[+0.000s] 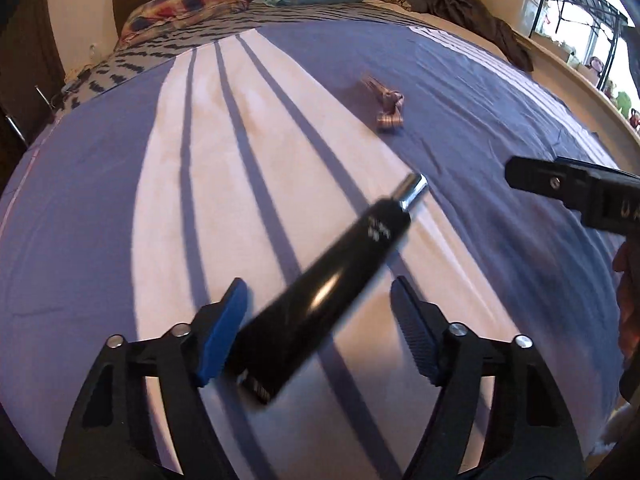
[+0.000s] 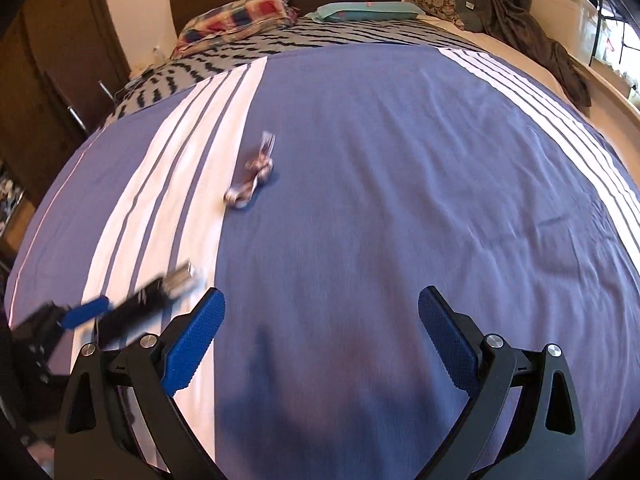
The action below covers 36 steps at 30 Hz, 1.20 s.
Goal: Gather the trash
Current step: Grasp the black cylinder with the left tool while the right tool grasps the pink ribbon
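Observation:
A black squeeze tube with a silver cap (image 1: 332,280) lies between the fingers of my left gripper (image 1: 318,312), blurred by motion. The jaws stand wide apart and only the left blue pad (image 1: 222,336) is near the tube. The tube also shows in the right wrist view (image 2: 152,300), at the lower left by the left gripper's blue pad (image 2: 86,312). A crumpled wrapper (image 1: 384,102) lies farther up the bed; it also shows in the right wrist view (image 2: 252,178). My right gripper (image 2: 320,328) is open and empty above the bedspread; it also shows in the left wrist view (image 1: 560,192).
The bed is covered by a blue bedspread with white stripes (image 2: 380,160). A checked pillow (image 2: 240,16) and a teal pillow (image 2: 368,12) lie at the headboard. Brown clothing (image 2: 536,28) hangs at the right edge. A wooden wardrobe (image 2: 52,60) stands at the left.

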Each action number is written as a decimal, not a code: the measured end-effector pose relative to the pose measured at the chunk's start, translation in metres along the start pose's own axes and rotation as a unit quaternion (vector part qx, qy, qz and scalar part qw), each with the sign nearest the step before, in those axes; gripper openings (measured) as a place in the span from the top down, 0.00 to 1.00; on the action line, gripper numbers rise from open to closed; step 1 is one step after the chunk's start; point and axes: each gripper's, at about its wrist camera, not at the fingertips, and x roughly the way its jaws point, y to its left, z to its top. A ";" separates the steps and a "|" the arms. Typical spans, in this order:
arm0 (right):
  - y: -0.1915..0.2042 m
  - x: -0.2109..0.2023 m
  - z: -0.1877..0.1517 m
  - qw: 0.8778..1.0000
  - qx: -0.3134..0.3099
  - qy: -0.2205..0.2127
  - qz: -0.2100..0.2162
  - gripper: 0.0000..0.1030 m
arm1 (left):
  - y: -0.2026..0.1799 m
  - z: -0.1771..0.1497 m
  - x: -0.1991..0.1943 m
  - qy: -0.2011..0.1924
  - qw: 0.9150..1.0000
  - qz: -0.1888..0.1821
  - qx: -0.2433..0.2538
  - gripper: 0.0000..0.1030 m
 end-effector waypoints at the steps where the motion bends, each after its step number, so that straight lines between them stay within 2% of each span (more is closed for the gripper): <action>1: 0.000 0.004 0.005 1.000 0.001 0.000 -0.002 0.05 | 0.001 0.002 0.003 0.000 1.000 -0.003 0.002 0.35; 4: 0.000 0.015 0.016 1.000 0.007 -0.001 0.004 0.05 | 0.000 0.006 0.009 0.003 1.000 -0.015 0.010 0.42; 7: 0.005 0.027 0.027 1.000 0.010 -0.002 0.014 0.06 | -0.001 0.008 0.011 0.000 0.999 -0.023 0.023 0.54; 9: 0.014 0.035 0.033 1.000 0.009 -0.004 0.021 0.08 | -0.002 0.008 0.009 -0.004 0.999 -0.023 0.038 0.71; 11: 0.022 0.042 0.040 1.000 0.006 -0.004 0.028 0.14 | 0.000 0.009 0.007 -0.004 0.999 -0.021 0.041 0.76; 13: 0.034 0.050 0.046 1.000 -0.003 -0.005 0.029 0.16 | 0.004 0.010 0.005 -0.001 0.999 -0.029 0.039 0.77; 14: 0.038 0.052 0.049 1.000 -0.007 -0.005 0.030 0.22 | 0.006 0.011 0.004 -0.001 0.999 -0.028 0.038 0.77; 18: 0.055 0.068 0.057 0.999 -0.027 -0.005 0.028 0.29 | 0.013 0.011 -0.002 -0.006 0.999 -0.014 0.034 0.77; 19: 0.057 0.072 0.059 0.999 -0.031 -0.003 0.026 0.37 | 0.015 0.011 -0.004 -0.007 0.999 -0.013 0.034 0.77; 21: 0.061 0.081 0.063 0.999 -0.032 0.002 0.023 0.43 | 0.019 0.011 -0.007 -0.010 0.999 -0.013 0.031 0.77; 24: 0.065 0.089 0.065 0.999 -0.031 0.006 0.014 0.60 | 0.026 0.010 -0.014 -0.013 1.000 -0.010 0.022 0.77; 25: 0.065 0.088 0.065 0.999 -0.031 0.007 0.014 0.72 | 0.027 0.010 -0.015 -0.012 1.000 -0.008 0.021 0.77; 26: 0.065 0.088 0.064 0.999 -0.029 0.008 0.017 0.79 | 0.028 0.009 -0.017 -0.013 1.000 -0.005 0.020 0.77; 32: 0.065 0.058 0.047 0.999 -0.040 0.012 0.035 0.83 | 0.035 -0.001 -0.037 -0.016 1.000 0.006 -0.003 0.77; 36: 0.064 0.013 0.022 0.997 -0.054 -0.003 0.057 0.84 | 0.034 -0.014 -0.061 -0.020 1.000 0.013 -0.011 0.77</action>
